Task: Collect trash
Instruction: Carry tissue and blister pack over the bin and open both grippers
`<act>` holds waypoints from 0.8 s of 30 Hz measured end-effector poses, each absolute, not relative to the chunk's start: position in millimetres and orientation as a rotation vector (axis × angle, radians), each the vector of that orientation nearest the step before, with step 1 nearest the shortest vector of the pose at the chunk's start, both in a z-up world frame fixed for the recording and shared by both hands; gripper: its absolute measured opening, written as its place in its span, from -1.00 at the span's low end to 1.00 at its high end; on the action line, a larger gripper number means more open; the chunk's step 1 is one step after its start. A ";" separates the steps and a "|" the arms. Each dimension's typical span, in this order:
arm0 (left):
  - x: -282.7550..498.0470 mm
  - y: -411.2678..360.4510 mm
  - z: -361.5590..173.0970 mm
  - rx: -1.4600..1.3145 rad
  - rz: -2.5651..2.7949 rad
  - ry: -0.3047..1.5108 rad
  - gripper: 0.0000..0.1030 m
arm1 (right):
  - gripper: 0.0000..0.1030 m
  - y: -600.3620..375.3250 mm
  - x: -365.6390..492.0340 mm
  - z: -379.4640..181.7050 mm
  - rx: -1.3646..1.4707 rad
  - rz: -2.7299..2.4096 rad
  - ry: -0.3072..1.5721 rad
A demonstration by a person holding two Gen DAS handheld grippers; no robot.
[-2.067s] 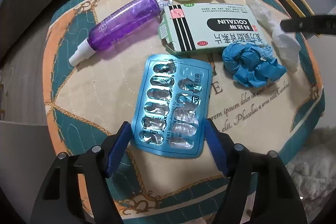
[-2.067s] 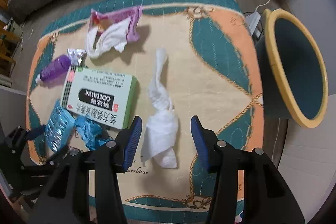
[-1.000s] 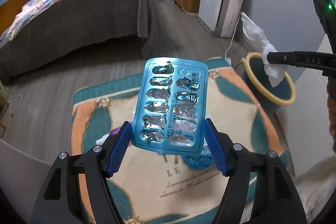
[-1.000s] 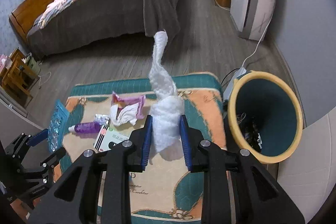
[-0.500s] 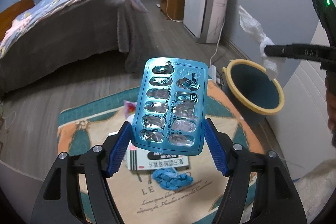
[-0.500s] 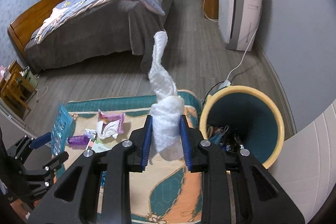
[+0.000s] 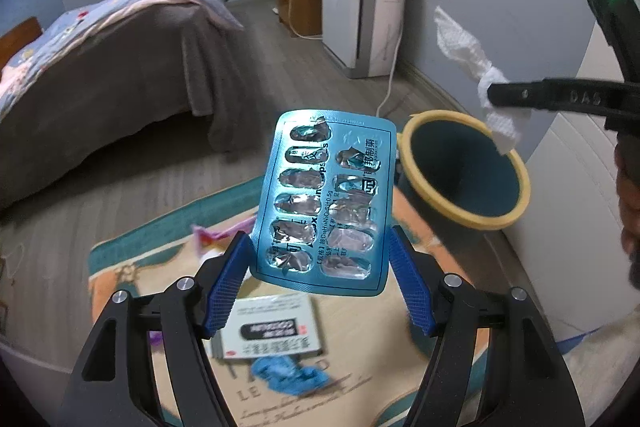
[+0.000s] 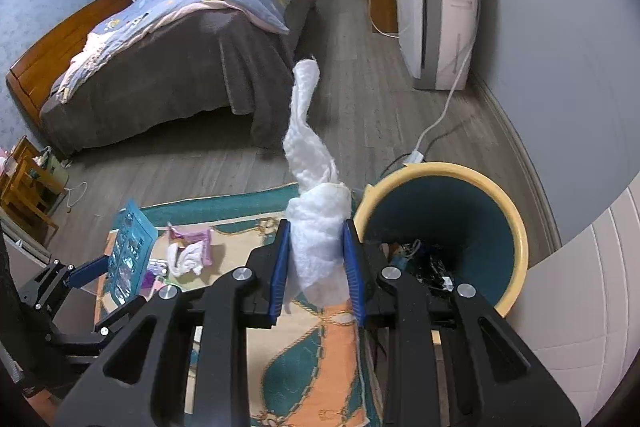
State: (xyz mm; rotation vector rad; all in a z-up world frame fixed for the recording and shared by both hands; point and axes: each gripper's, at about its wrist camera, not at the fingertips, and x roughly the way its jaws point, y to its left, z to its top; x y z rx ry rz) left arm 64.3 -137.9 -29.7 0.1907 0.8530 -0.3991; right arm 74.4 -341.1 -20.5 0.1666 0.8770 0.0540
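Observation:
My left gripper (image 7: 320, 267) is shut on a blue blister pack (image 7: 324, 199) with emptied foil pockets, held upright above the mat. My right gripper (image 8: 316, 259) is shut on a twisted white tissue (image 8: 312, 187), just left of the teal bin with a yellow rim (image 8: 516, 227). The bin (image 7: 412, 147) holds some trash at its bottom. In the left wrist view the tissue (image 7: 472, 63) hangs from the right gripper above the bin's rim. The blister pack also shows in the right wrist view (image 8: 130, 251).
On the patterned mat (image 7: 352, 359) lie a medicine box (image 7: 272, 331), a crumpled blue wad (image 7: 288, 379), and a pink wrapper with white tissue (image 8: 190, 247). A bed (image 8: 180, 67) and a white air purifier (image 8: 436, 15) stand behind. A white cabinet (image 8: 580, 307) is at right.
Both grippers have lifted their items off the mat and moved right toward the bin. The bin now looms larger and closer in both views.

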 end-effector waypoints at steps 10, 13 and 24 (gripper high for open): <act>83.5 -181.5 -25.4 0.236 -0.456 0.839 0.37 | -0.51 -378.7 97.3 -53.2 0.192 -0.044 0.955; 88.6 -194.2 -26.6 0.247 -0.471 0.839 0.37 | -0.51 -392.6 100.9 -59.6 0.214 -0.070 0.966; 94.8 -241.6 -48.0 0.283 -0.559 0.866 0.37 | -0.50 -449.2 105.0 -97.3 0.335 -0.163 1.034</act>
